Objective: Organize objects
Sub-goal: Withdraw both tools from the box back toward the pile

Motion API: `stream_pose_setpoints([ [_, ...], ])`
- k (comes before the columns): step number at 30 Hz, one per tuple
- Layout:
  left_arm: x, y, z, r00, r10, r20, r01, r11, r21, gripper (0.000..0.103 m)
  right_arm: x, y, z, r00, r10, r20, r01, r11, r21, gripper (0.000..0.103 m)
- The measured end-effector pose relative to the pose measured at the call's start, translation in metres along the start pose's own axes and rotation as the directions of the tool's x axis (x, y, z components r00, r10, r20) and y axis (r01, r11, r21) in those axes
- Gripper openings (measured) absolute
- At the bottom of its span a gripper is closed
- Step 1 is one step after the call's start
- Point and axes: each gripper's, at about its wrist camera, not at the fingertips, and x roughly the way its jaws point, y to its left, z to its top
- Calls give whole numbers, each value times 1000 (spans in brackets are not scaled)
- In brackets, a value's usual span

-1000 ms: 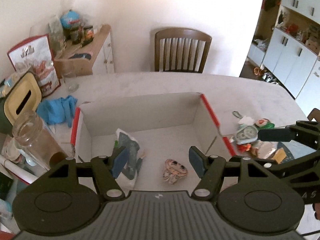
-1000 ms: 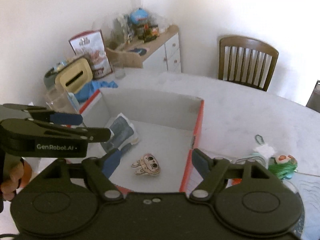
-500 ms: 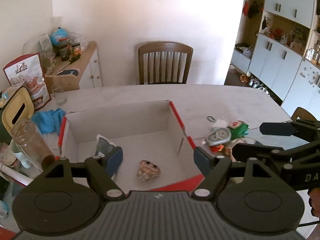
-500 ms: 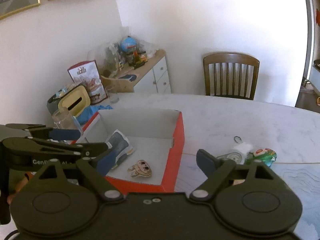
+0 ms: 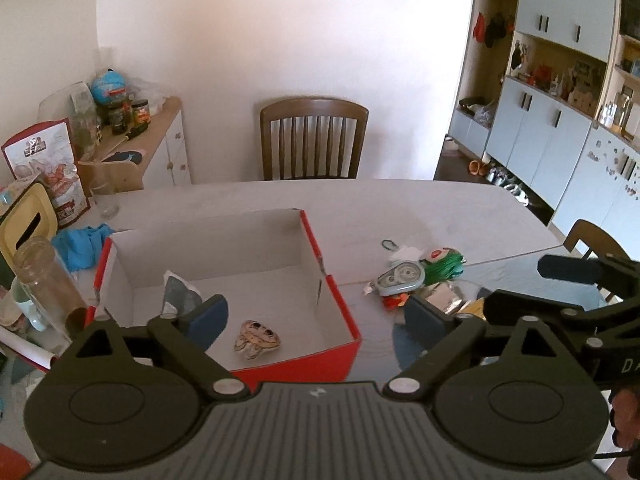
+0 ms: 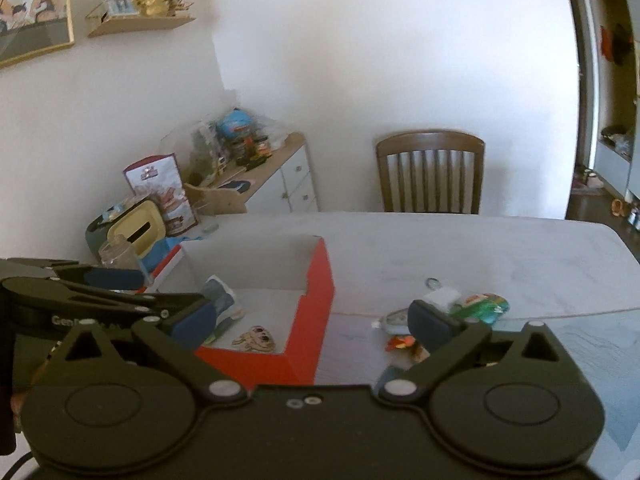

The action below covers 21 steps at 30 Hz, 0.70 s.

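Observation:
A red cardboard box (image 5: 340, 300) with a white inside stands on the marble table. In it lie a small cartoon-face item (image 5: 256, 334) and a crumpled packet (image 5: 178, 294). My left gripper (image 5: 316, 316) hovers over the box's near edge, its jaws opening, nothing between them. Right of the box lies a pile: a correction-tape dispenser (image 5: 402, 280), a green item (image 5: 444, 264) and wrappers. My right gripper (image 6: 312, 320) is above the box's near right corner (image 6: 316, 300), jaws opening and empty. The cartoon-face item (image 6: 256, 338) and green item (image 6: 480, 304) show there too.
A glass jar (image 5: 44, 280), a blue cloth (image 5: 80, 244), a yellow-lidded container (image 5: 24, 224) and a drinking glass (image 5: 104, 196) crowd the table's left end. A wooden chair (image 5: 314, 140) stands at the far side, and a second chair back (image 5: 592, 240) at the right edge.
Both grippers have drawn back and risen away from the box, which now lies farther off. Both pairs of jaws have spread wider, with nothing in them.

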Motion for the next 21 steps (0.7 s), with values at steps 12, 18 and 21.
stream_pose_setpoints([
  [12,6,-34,-6,999,-3,43,2,1000,20,103,-27,-39,-20,996,-88,20,87,995,51,102],
  [18,18,-52,-11,999,-47,18,47,998,30,103,-37,-60,-31,991,-137,10,136,989,63,102],
  [21,22,-62,-15,998,-60,24,59,997,40,103,-42,-72,-35,986,-164,4,163,985,62,102],
])
